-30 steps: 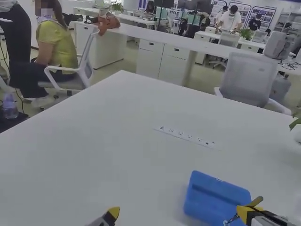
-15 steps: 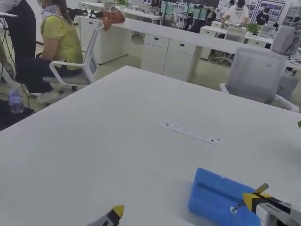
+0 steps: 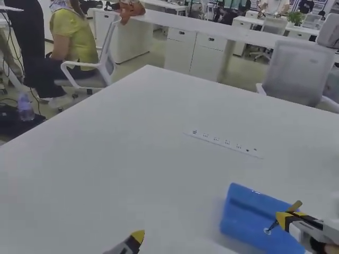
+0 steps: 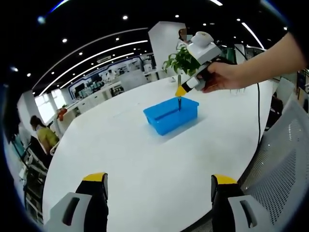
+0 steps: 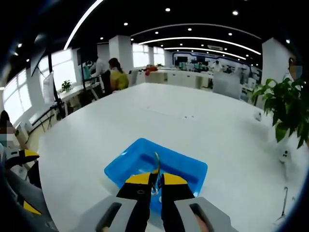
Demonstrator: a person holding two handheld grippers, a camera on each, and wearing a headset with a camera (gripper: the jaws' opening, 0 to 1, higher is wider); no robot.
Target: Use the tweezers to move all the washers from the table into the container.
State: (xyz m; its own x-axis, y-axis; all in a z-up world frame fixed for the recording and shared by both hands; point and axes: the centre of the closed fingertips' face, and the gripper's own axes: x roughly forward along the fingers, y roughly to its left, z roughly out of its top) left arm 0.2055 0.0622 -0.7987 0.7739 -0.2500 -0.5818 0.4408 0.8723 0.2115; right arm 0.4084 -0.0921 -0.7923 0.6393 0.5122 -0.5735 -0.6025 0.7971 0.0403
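1. Noted tweezers (image 5: 156, 169) pinched in the right gripper (image 5: 155, 182), jaws pressed together on them. Tips angled down over the inside of the blue container (image 5: 140, 162).
2. Cannot tell whether a washer sits in the tips. Only a small glint at the tweezer point in the head view, too small to call. Inside of the container too blurred to count anything in it.
3. Container sitting on the near right part of the white worktop (image 4: 120, 154), upright, open side up. Right gripper held from the near right by a hand (image 4: 227, 76).
4. Left gripper (image 4: 160, 178) with jaws spread wide and nothing between them. Held low over the near left of the worktop, well apart from the container.
5. Further out: a socket strip (image 3: 225, 143) set flush in the worktop, beyond the container. A potted plant (image 4: 182, 59) to the right of the container. Office chairs and a seated person past the far left edge.
6. Judged step: drop-off, since the tips hang over the container.
7. Next move, if a washer is held: ease the squeeze just enough to part the tips, without letting the tweezers slip from the jaws. Then swing back over the worktop to search for another washer. Small flat rings on a smooth white surface likely hard to spot and to nip, so a slow, low approach advised.
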